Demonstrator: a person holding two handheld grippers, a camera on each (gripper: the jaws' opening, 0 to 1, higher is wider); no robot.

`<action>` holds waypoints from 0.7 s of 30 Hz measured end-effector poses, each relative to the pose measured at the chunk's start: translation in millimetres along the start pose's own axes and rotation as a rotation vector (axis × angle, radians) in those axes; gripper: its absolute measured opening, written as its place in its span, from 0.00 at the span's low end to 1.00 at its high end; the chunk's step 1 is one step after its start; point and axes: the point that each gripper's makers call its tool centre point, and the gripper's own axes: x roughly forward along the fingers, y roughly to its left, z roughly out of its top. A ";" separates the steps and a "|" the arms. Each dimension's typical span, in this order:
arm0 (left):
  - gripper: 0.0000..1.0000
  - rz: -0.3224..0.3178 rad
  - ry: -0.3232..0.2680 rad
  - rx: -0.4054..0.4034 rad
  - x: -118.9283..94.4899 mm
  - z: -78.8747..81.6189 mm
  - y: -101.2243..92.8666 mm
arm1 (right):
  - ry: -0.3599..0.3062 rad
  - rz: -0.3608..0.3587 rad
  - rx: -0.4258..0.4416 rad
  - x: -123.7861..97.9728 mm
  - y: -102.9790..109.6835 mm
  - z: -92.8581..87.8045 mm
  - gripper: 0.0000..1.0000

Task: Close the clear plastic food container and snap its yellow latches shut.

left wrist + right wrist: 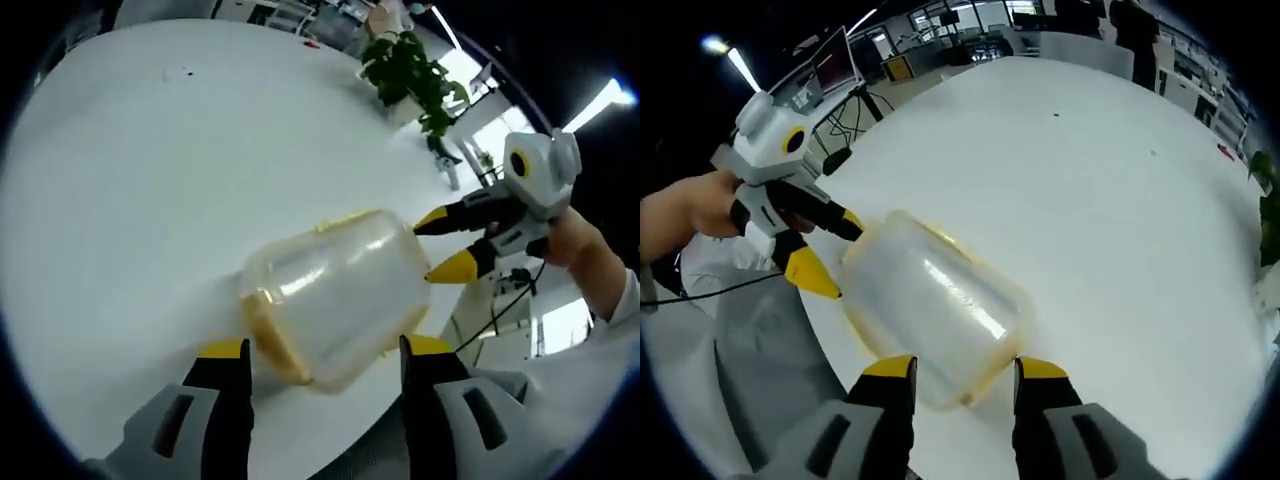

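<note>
While you are bracketing the container (335, 295) on the table (130, 200) with the left gripper (325, 362) and right gripper (958, 372) at opposite ends, both spread and gripping nothing, uneven pushing risks skidding it off the near edge.

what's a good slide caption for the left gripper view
Two open grippers flank a clear container on a white table.

Left claw (325, 360) black jaws, yellow tips, grey body, right claw (965, 380) alike, white sleeve (625, 310)
</note>
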 end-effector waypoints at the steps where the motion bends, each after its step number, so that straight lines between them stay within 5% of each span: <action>1: 0.57 -0.007 -0.002 -0.008 0.5 -0.1 -1.1 | 0.004 0.000 -0.001 0.7 -0.7 -0.5 0.36; 10: 0.57 0.031 0.035 0.019 8.1 -4.0 -2.2 | 0.014 -0.027 0.021 7.3 -4.3 -2.6 0.34; 14: 0.50 0.082 0.083 0.106 9.9 -9.0 5.0 | 0.025 -0.051 -0.001 7.3 -3.3 -1.5 0.34; 15: 0.50 0.073 0.076 0.047 11.5 -7.4 2.1 | 0.027 -0.053 0.001 7.6 -4.2 -1.7 0.34; 21: 0.50 0.068 0.083 0.029 13.8 -8.3 0.6 | 0.035 -0.063 0.008 7.8 -4.0 -2.2 0.33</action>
